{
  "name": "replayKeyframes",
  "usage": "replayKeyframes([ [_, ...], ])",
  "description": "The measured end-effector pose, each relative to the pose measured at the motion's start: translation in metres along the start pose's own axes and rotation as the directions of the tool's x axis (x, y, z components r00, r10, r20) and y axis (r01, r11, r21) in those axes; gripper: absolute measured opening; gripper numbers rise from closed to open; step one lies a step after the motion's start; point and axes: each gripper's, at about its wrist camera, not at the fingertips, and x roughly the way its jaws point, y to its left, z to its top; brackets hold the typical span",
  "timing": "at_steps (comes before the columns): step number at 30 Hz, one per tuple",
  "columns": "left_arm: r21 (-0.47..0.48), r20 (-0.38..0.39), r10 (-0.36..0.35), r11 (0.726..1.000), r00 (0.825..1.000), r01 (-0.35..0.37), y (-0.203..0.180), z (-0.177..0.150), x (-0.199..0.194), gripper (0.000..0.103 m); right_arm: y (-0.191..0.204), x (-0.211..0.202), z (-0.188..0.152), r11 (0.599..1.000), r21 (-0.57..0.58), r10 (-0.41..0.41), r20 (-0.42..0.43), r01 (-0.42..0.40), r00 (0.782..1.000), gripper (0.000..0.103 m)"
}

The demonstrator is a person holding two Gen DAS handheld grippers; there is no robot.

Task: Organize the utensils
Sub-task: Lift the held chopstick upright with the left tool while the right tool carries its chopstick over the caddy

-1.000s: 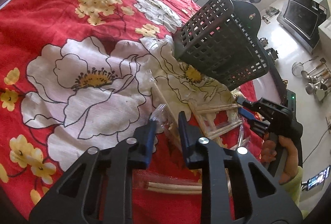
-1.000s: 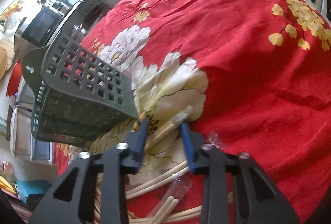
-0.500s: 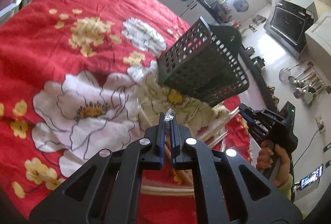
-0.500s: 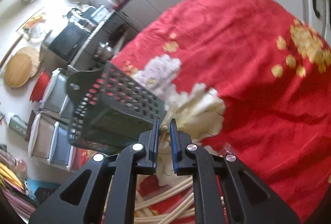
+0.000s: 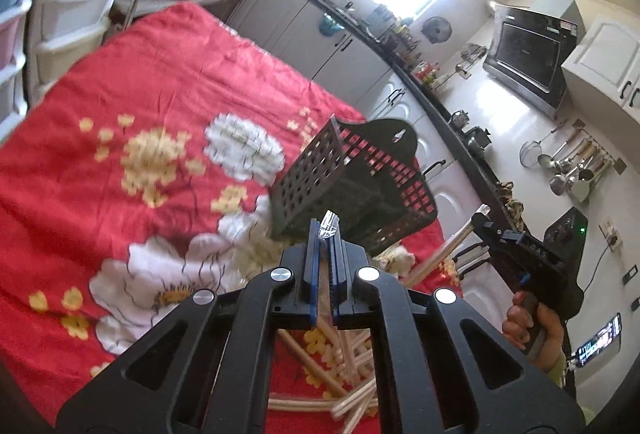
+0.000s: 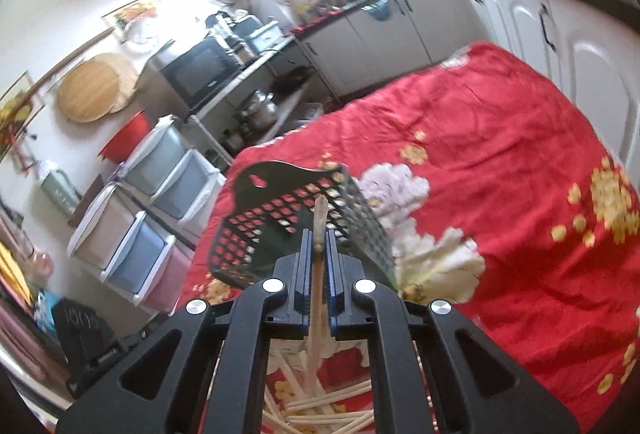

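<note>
A black perforated utensil basket (image 5: pixel 352 181) stands on the red floral cloth (image 5: pixel 160 81); it also shows in the right wrist view (image 6: pixel 296 226). My left gripper (image 5: pixel 325 234) is shut on a clear-wrapped chopstick pair (image 5: pixel 329 226), lifted above the cloth in front of the basket. My right gripper (image 6: pixel 319 238) is shut on a wooden chopstick pair (image 6: pixel 320 218) whose tip points at the basket; this gripper shows in the left wrist view (image 5: pixel 484 222). Several wrapped chopsticks (image 5: pixel 332 390) lie in a pile on the cloth below both grippers, also in the right wrist view (image 6: pixel 328 406).
Stacked plastic drawers (image 6: pixel 152 218) stand beyond the table's far edge. Kitchen cabinets (image 6: pixel 520 21) and a dark counter line the wall. A microwave (image 5: pixel 528 53) and hanging ladles (image 5: pixel 572 169) are on the right wall. The red cloth (image 6: pixel 500 161) stretches away beside the basket.
Both grippers closed on chopsticks from the pile and lifted them off the cloth. Both views rose and tilted up toward the basket and the kitchen.
</note>
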Motion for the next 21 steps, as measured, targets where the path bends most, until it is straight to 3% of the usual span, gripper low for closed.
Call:
replayKeyframes([
  [8,0.079,0.044,-0.032,0.996,0.999,0.028,-0.03,0.023,-0.011,0.001,0.036,-0.015,0.009,0.992,-0.124,0.038,0.041,-0.032,0.998,0.006],
  [21,0.206,0.136,-0.115,0.975,0.984,0.086,-0.092,0.063,-0.026,0.001,0.065,-0.049,0.031,0.976,-0.211,0.079,0.137,-0.049,0.987,0.006],
])
